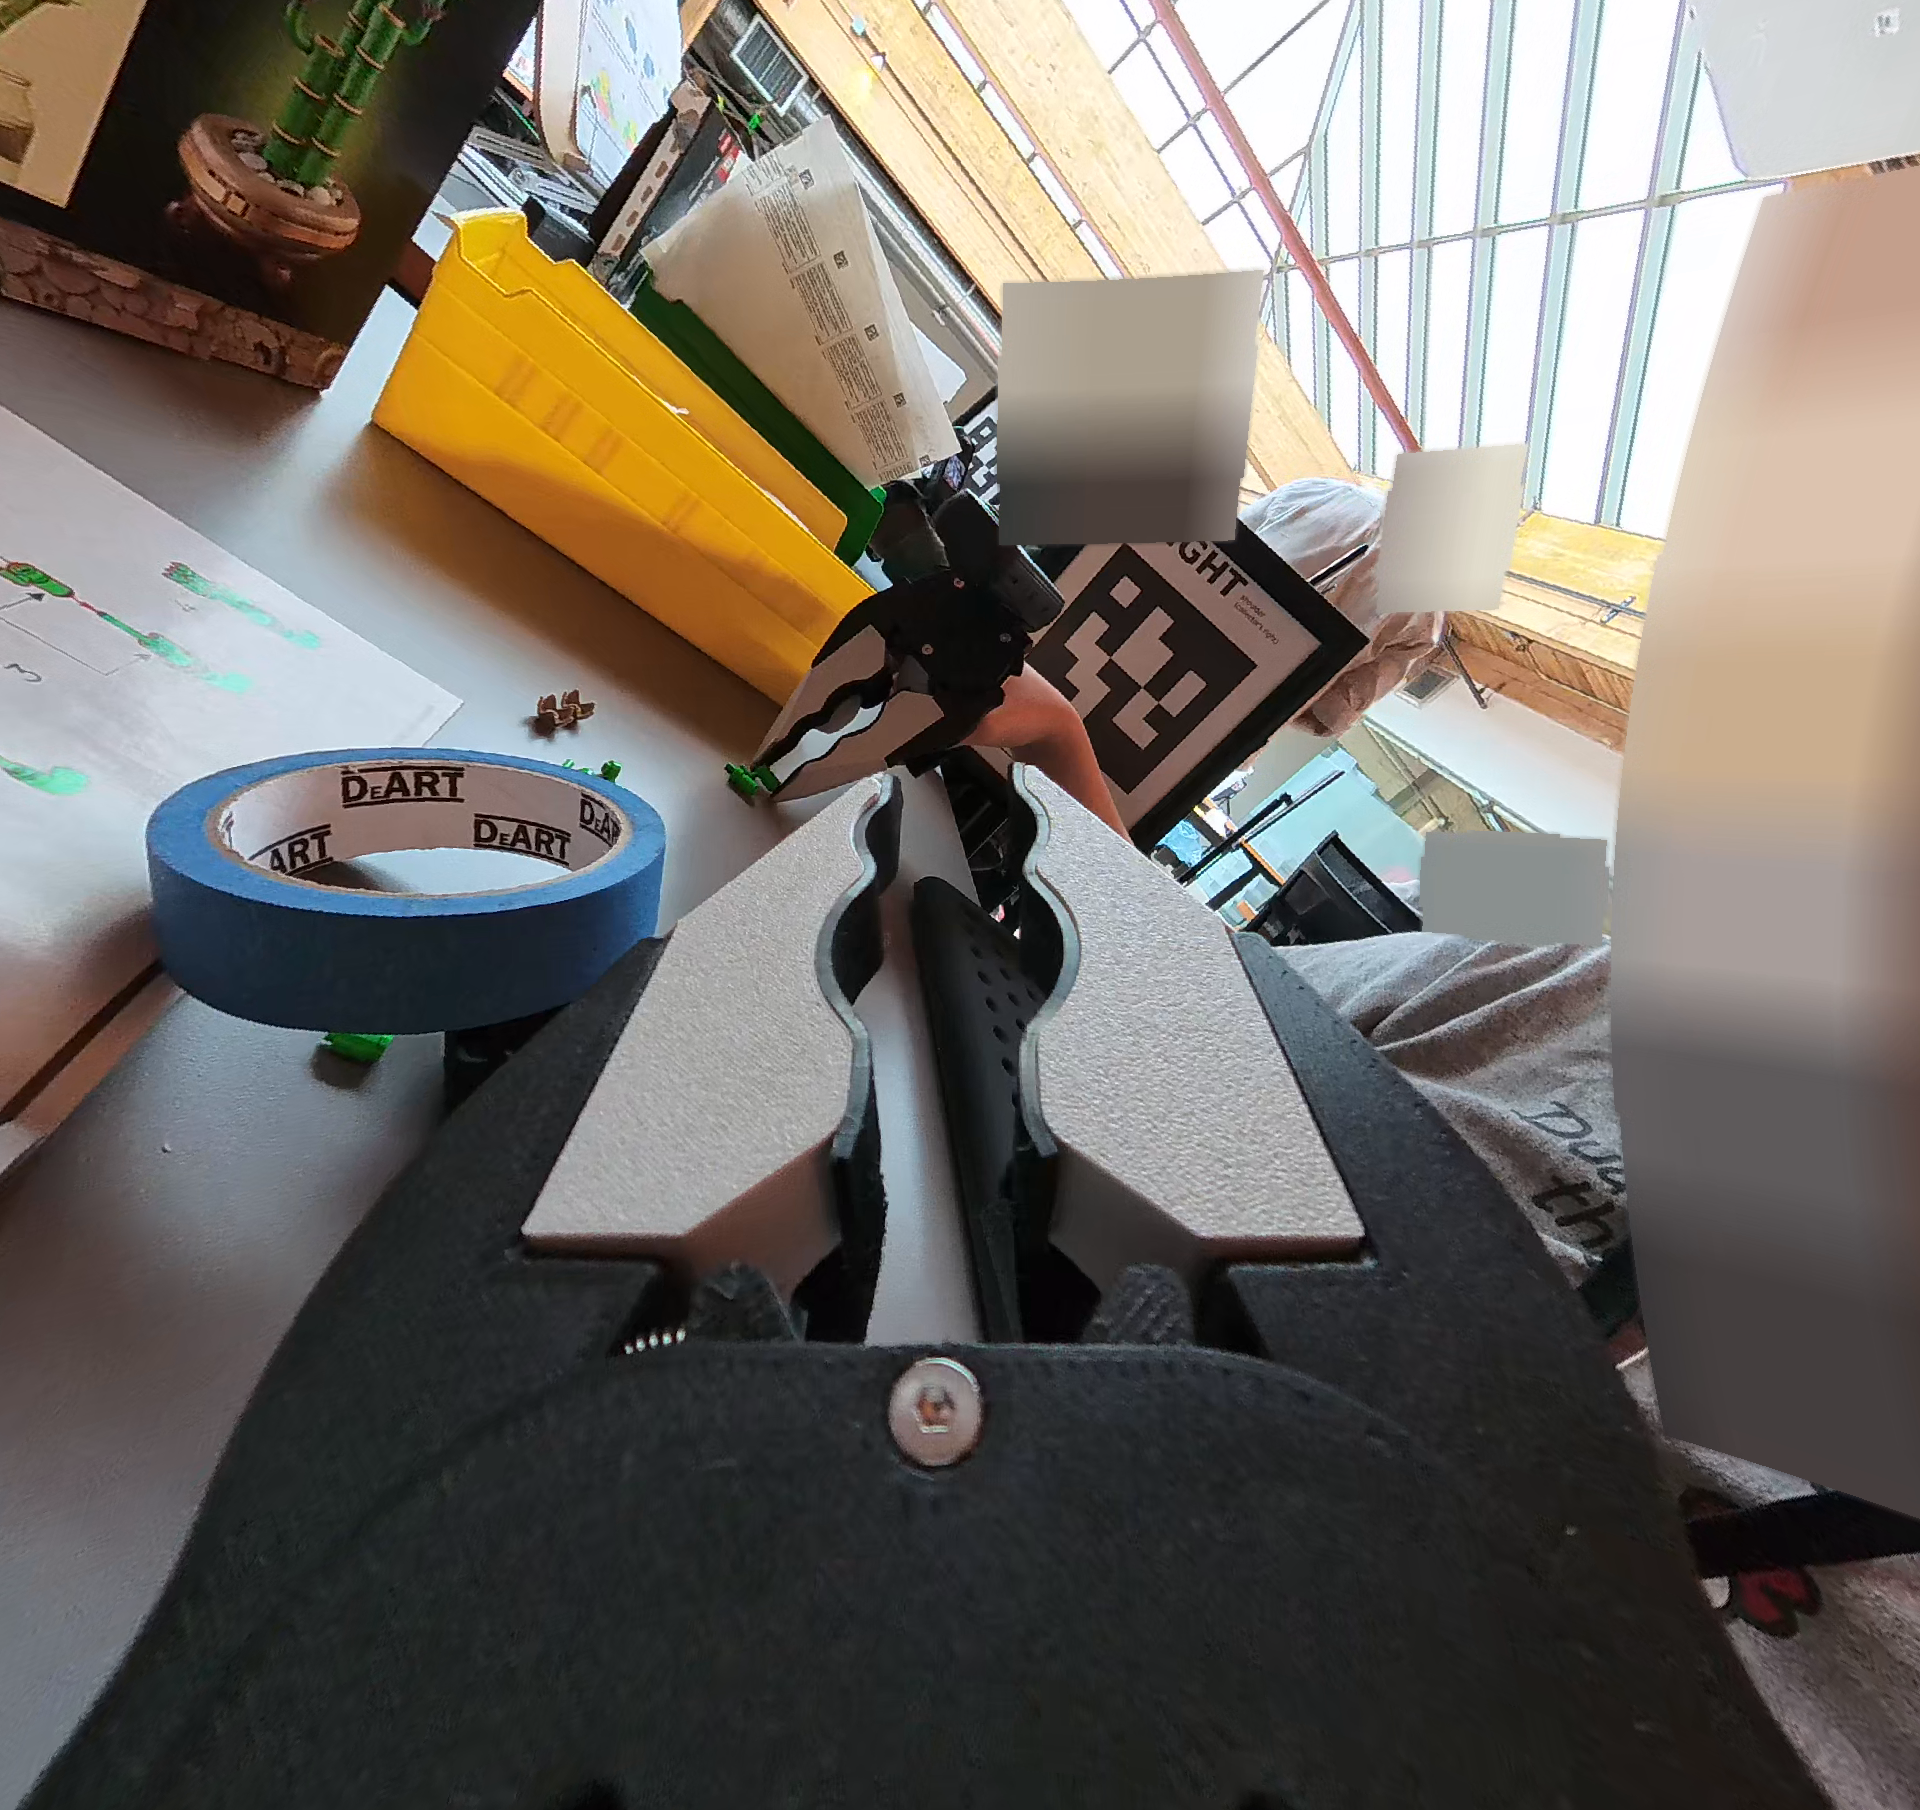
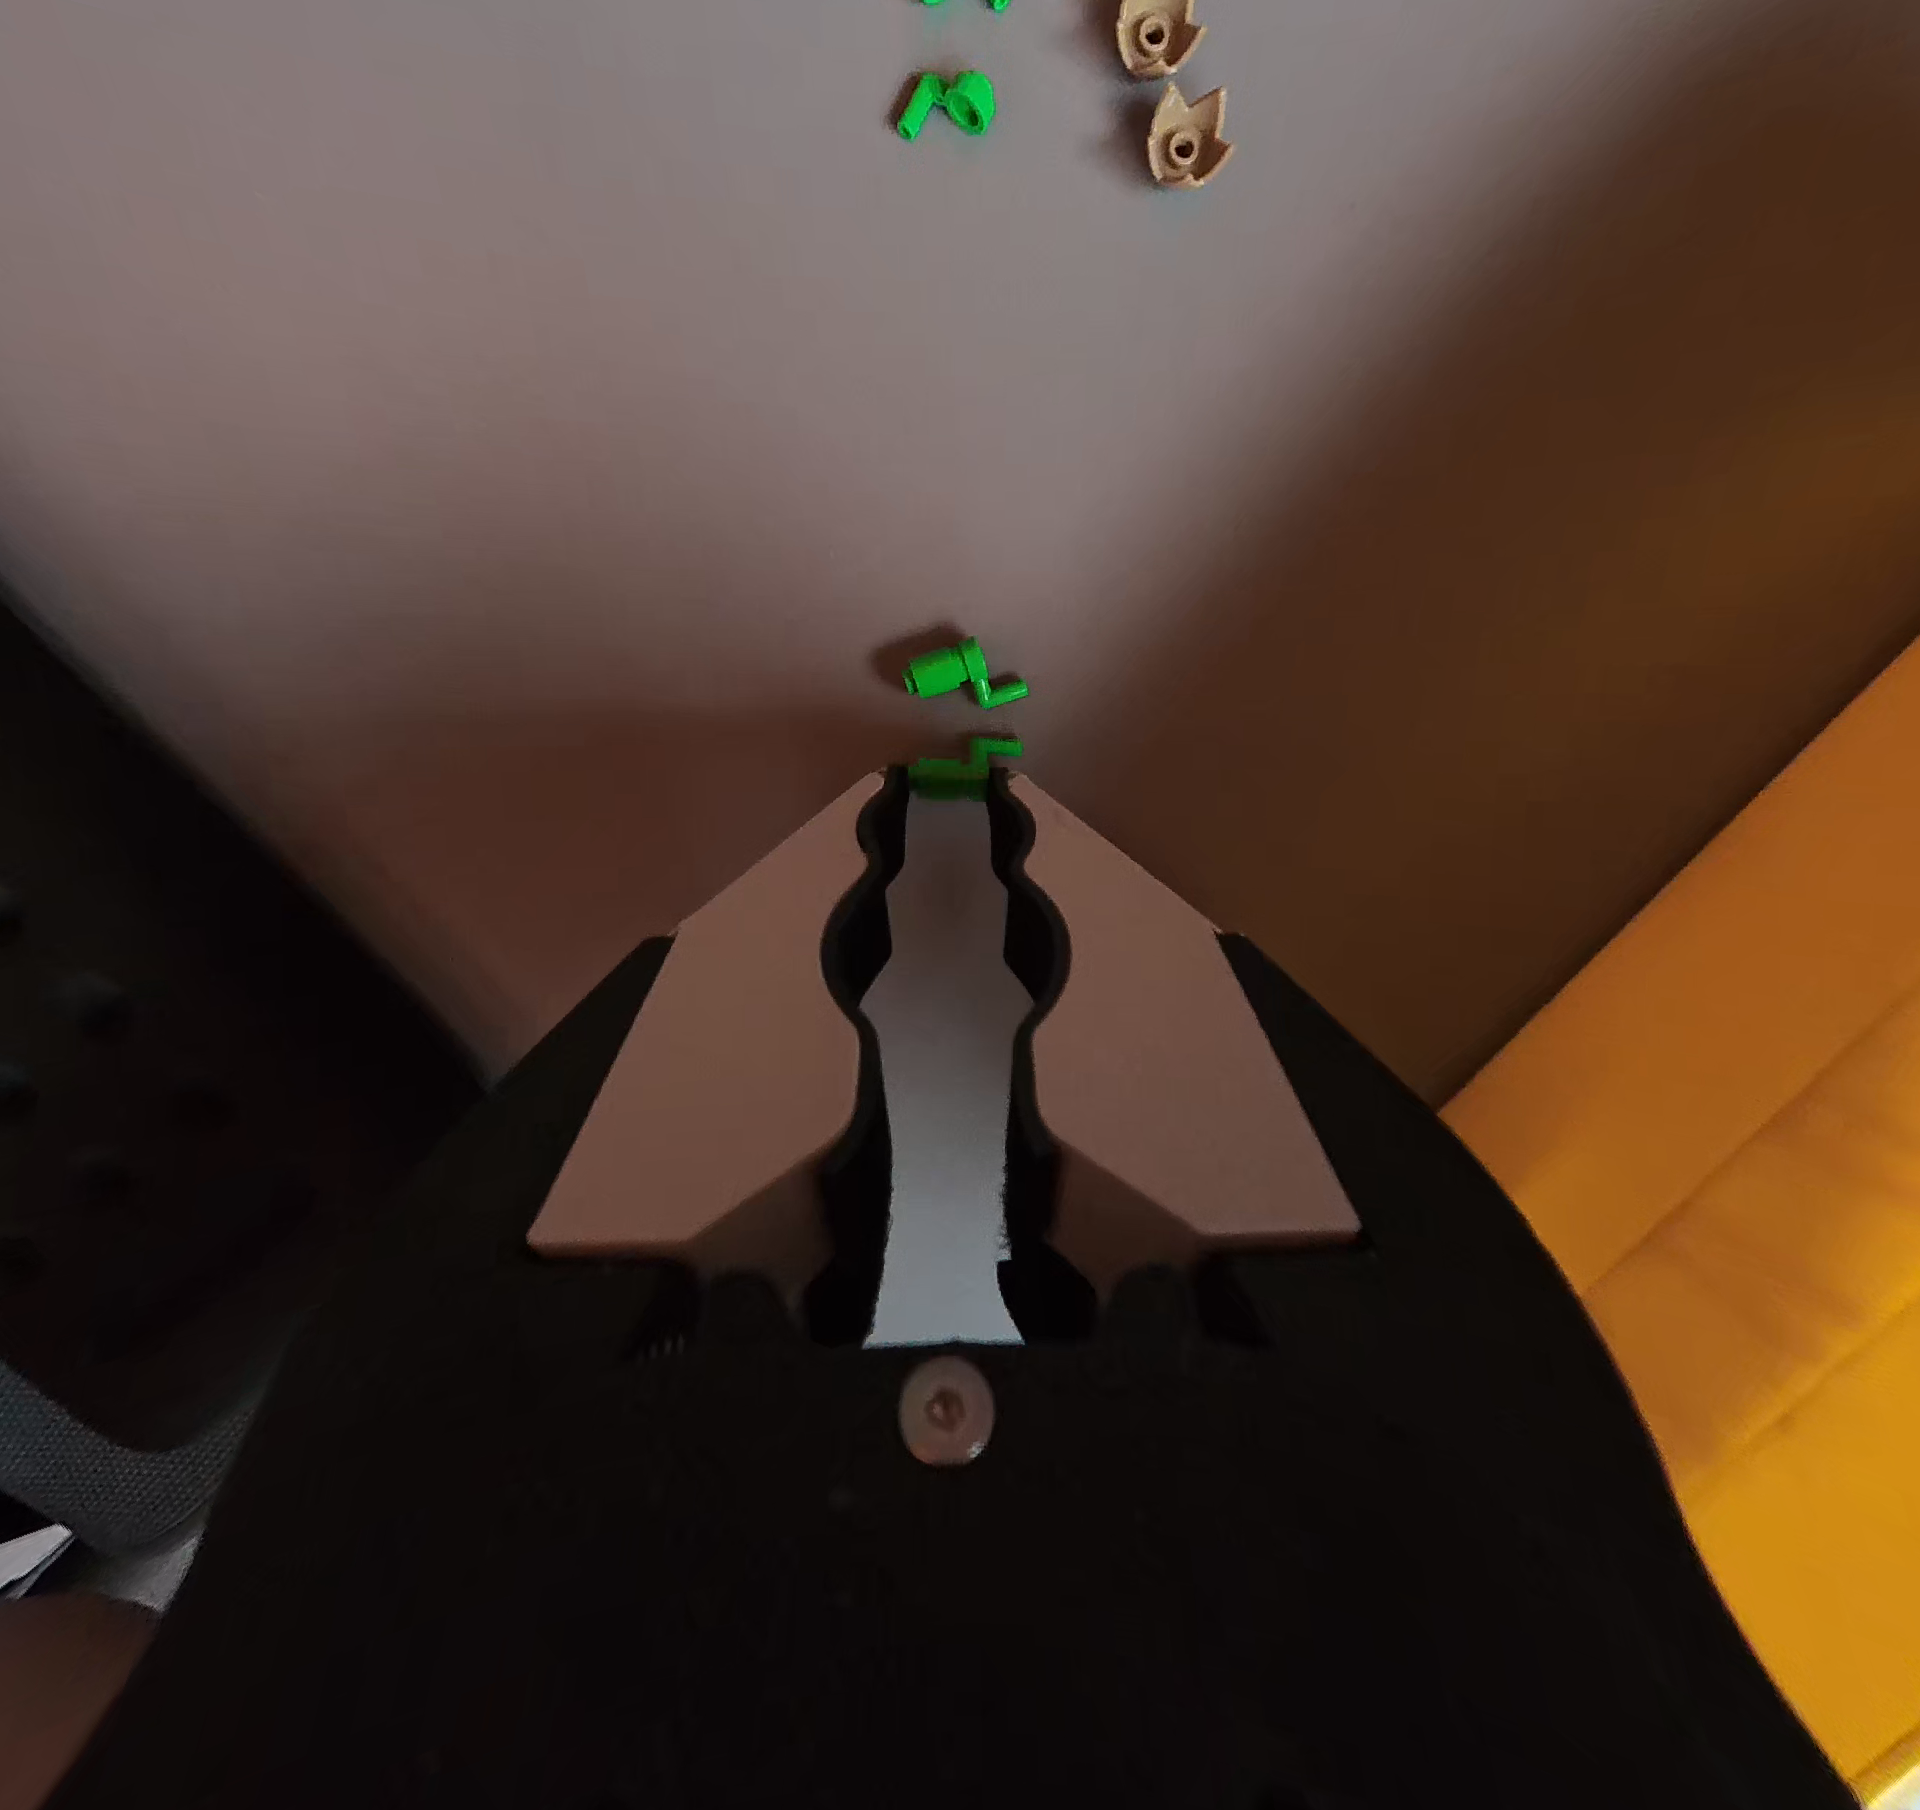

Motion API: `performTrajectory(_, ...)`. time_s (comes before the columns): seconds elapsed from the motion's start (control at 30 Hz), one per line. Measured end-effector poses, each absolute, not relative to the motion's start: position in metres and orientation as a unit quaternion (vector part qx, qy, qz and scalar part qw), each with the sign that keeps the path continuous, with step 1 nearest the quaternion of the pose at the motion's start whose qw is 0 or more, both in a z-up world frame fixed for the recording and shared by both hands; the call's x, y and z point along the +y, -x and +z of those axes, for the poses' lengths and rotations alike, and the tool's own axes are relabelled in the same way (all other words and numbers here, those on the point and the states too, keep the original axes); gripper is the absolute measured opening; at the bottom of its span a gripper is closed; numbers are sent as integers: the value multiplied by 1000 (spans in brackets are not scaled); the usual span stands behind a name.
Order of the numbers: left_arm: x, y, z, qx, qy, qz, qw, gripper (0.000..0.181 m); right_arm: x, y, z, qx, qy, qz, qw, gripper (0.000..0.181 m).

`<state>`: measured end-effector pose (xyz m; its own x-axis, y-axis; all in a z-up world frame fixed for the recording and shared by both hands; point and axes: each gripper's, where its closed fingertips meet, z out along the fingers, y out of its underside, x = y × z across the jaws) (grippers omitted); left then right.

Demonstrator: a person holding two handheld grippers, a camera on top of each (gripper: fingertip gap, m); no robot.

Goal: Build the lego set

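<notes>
Fingers of the right gripper [image 2: 948, 778] are clamped on a small bright-green plastic lego piece [image 2: 951, 773] at their very tips, low over the grey desk [image 2: 520, 410]. Just ahead of the tips a second green lego piece with a thin crank-like stem [image 2: 961, 674] lies on the desk, apart from the held one. Farther ahead lie two more green pieces [image 2: 951, 103] and, to their right, two tan leaf-shaped lego pieces [image 2: 1184, 134]. A yellow plastic bin [image 2: 1714, 1241] sits to the gripper's right.

The left gripper [image 1: 948, 789] hangs with its fingers slightly apart, nothing between them. To its left lies a roll of blue masking tape [image 1: 405, 887] partly on a white instruction sheet [image 1: 156, 659].
</notes>
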<state>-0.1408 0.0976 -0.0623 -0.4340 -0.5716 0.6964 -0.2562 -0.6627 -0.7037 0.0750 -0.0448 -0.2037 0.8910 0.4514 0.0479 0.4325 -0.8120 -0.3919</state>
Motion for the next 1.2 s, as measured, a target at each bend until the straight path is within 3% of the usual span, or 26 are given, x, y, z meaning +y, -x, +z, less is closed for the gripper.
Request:
performTrajectory(0.37,116,149,-60,392,532,-737,140,17,-47,-80,-199,-231,946,-21,226,25)
performTrajectory(0.63,170,184,-40,375,556,-689,273,17,-20,-74,-134,-239,856,-140,437,29)
performTrajectory(0.9,211,239,-17,363,581,-608,401,18,5,-1,-79,-270,747,-128,594,24)
performTrajectory(1.03,220,263,-47,352,687,-535,345,21,28,39,-68,-285,700,-123,643,20)
performTrajectory(1.2,212,286,-62,385,754,-410,340,17,39,42,-95,-329,714,-184,590,20)
